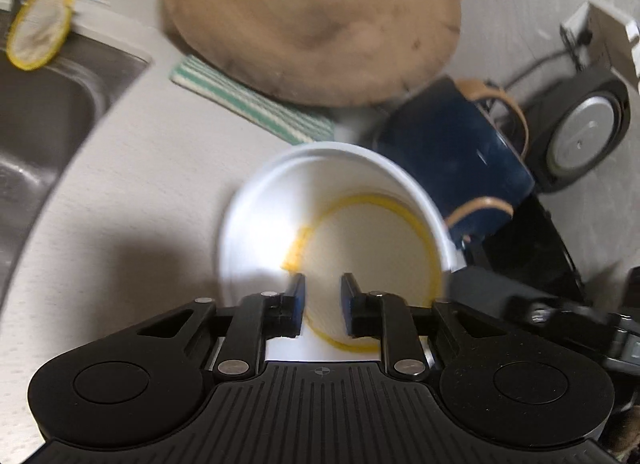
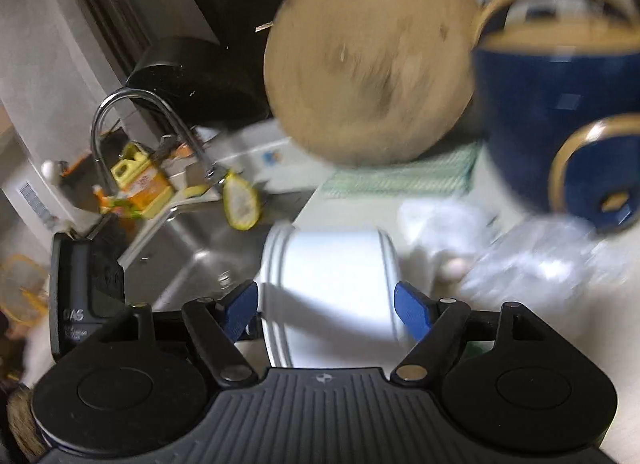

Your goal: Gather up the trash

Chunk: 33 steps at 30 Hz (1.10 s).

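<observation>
One white paper cup [image 1: 320,224] is sitting at frame centre in both views, already carrying one yellow-rimmed mesh filter [image 1: 372,264]. The left gripper [image 1: 322,306] is reaching into it with jaws narrowly parted, gripping nothing I can confirm, while the right gripper [image 2: 326,310] is spread wide around its sides. One crinkled clear plastic wrapper [image 2: 532,264] at right and one more yellow-rimmed filter [image 1: 38,34] at upper left are seemingly awaiting collection

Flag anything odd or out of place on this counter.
The white cup lies on its side between the right gripper fingers, a yellow-rimmed mesh strainer inside it. Crumpled clear plastic sits beside the blue mug.
</observation>
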Available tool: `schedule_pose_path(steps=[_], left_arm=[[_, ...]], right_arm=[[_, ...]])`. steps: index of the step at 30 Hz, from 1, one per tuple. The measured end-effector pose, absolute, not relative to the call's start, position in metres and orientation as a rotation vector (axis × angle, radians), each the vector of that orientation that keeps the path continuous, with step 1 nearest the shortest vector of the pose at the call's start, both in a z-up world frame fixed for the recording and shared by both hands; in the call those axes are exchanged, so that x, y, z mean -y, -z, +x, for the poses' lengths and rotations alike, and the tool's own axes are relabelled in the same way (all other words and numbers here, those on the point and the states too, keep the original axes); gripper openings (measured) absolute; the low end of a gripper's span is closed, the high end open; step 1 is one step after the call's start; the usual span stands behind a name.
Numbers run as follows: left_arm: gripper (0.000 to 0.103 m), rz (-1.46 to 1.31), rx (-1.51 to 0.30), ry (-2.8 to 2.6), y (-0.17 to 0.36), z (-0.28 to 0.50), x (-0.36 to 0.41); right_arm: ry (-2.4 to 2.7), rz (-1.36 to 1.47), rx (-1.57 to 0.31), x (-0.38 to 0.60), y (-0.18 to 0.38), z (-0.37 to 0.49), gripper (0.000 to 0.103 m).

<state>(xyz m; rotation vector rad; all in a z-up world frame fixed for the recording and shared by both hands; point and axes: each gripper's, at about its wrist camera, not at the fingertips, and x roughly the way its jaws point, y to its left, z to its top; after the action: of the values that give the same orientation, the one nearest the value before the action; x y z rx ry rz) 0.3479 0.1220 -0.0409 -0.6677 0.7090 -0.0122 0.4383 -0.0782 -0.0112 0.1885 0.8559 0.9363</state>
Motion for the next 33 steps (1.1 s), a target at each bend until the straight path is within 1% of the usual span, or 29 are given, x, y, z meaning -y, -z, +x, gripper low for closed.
schedule_pose_path(steps=[3,6,13,19,23,24,25,26,27,28,30,33], left_arm=[[0.021,-0.714,-0.686,-0.01,0.038,0.337,-0.133],[0.021,-0.718,-0.689,-0.002,0.035,0.334,-0.133],[0.021,-0.689,-0.639,-0.023,0.021,0.324,-0.134],[0.021,-0.689,-0.608,-0.064,0.018,0.319,-0.143],[0.021,-0.681,-0.612,-0.122,0.019,0.33,-0.148],[0.021,-0.676,-0.623,-0.126,0.02,0.336,-0.148],[0.021,-0.673,-0.631,-0.126,0.02,0.342,-0.145],[0.021,-0.669,-0.631,-0.115,0.019,0.345,-0.142],[0.021,-0.658,-0.627,-0.098,0.017,0.347,-0.138],[0.021,-0.64,-0.618,-0.082,0.015,0.347,-0.134],[0.022,-0.576,-0.626,-0.082,0.008,0.349,-0.125],[0.022,-0.484,-0.635,-0.102,0.0,0.35,-0.115]], right_arm=[[-0.954,0.213,-0.899,0.064,0.019,0.44,0.076],[-0.952,0.188,-0.885,0.06,0.019,0.437,0.076],[-0.892,0.176,-0.84,0.087,0.011,0.443,0.076],[-0.853,0.188,-0.862,0.099,0.021,0.451,0.076],[-0.834,0.167,-0.858,0.094,0.023,0.455,0.076],[-0.811,0.151,-0.862,0.09,0.025,0.458,0.074],[-0.778,0.128,-0.87,0.085,0.028,0.461,0.071],[-0.742,0.097,-0.879,0.08,0.032,0.464,0.061],[-0.722,0.072,-0.885,0.077,0.036,0.467,0.036],[-0.711,0.046,-0.899,0.074,0.041,0.47,0.015],[-0.708,0.045,-0.934,0.075,0.048,0.473,0.012],[-0.694,0.024,-0.897,0.078,0.042,0.472,0.008]])
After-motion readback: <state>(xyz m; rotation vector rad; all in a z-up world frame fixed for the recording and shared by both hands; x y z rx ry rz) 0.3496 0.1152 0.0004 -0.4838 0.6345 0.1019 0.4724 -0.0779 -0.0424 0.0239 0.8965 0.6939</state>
